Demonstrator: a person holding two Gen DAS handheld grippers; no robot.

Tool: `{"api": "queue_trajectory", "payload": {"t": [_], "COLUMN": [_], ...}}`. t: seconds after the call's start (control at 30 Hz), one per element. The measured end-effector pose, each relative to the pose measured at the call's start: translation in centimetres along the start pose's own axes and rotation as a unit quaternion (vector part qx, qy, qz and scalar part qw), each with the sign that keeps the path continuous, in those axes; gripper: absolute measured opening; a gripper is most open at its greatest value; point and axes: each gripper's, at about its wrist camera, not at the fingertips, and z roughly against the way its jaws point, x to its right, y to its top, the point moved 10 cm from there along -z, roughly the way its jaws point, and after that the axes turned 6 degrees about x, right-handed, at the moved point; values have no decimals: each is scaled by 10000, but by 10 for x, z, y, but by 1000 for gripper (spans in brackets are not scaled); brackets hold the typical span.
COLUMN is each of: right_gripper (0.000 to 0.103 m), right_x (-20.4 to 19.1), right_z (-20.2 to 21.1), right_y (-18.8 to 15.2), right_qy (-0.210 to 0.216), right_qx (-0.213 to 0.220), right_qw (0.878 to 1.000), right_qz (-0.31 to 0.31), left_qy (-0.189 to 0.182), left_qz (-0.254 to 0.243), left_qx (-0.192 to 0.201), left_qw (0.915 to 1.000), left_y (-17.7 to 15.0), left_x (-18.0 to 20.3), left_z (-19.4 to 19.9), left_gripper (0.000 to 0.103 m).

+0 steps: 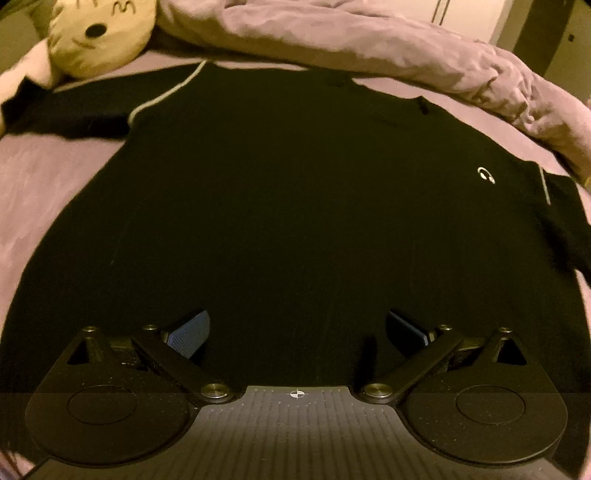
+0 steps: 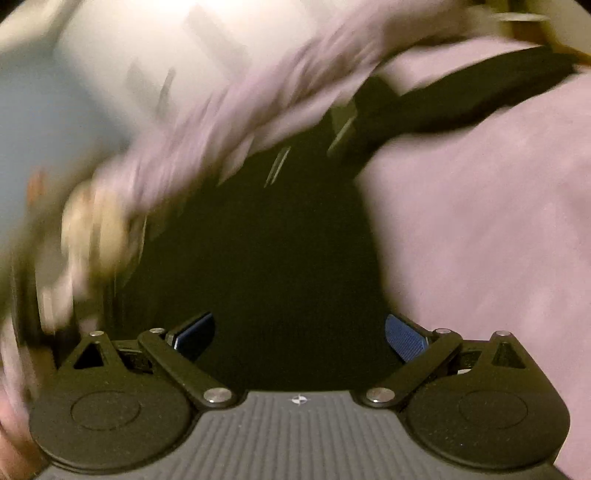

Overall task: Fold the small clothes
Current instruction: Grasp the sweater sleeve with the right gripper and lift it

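Observation:
A black T-shirt point(image 1: 288, 192) with thin white seam piping and a small white chest logo point(image 1: 486, 174) lies spread flat on the pink bed sheet point(image 1: 40, 184). My left gripper point(image 1: 297, 326) is open, hovering over the shirt's lower hem, and holds nothing. In the right wrist view the picture is blurred by motion. The same black shirt point(image 2: 288, 251) fills the middle, one sleeve point(image 2: 461, 99) stretching to the upper right. My right gripper point(image 2: 299, 332) is open over the shirt's side and holds nothing.
A crumpled pink duvet point(image 1: 369, 40) lies along the far edge of the shirt. A yellow plush toy point(image 1: 96, 33) sits at the far left. Pink sheet point(image 2: 491, 229) lies to the right of the shirt. White cupboards stand beyond the bed.

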Motion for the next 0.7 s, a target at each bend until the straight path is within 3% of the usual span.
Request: {"api": "queue_trajectory", "payload": {"t": [0.07,0.13,0.2,0.37,0.47,0.53,0.63,0.7], "right_gripper": [98,90,74,52,48,43,11,10], "right_x": [54,111,166,259,279,282,284,282], "right_z": [5,2,-7,-31,-45,-54,-60,-58], "right_y": [63,115,155,205,221,229,234,237], "right_qy": [-273,-740,-1194,-1831,-1800,-1837,-2002,-1932], "right_qx": [833,1360,1697,2099,2399,2432,2360,2386], "right_qw": [9941,9815,9666,9291,9152,9171,9198,9194], "right_qz": [-635,-1125,-1505,-2434,-2691,-2569,-2413,-2459], "left_qy": [11,-20,20,64,47,27,-22,-54], "left_qz": [10,71,-13,-331,-275,-255,-206,-166], "left_qx": [-64,-171,-136,74,110,119,109,78], "left_qw": [10000,9998,9999,9994,9995,9996,9997,9998], "left_y": [-2,-7,-10,-15,-16,-17,-16,-15], "left_x": [1,2,2,6,5,4,2,2], "left_z": [-9,-18,-23,-23,-24,-23,-24,-25], "left_gripper": [103,103,103,103,103,103,103,103]}}
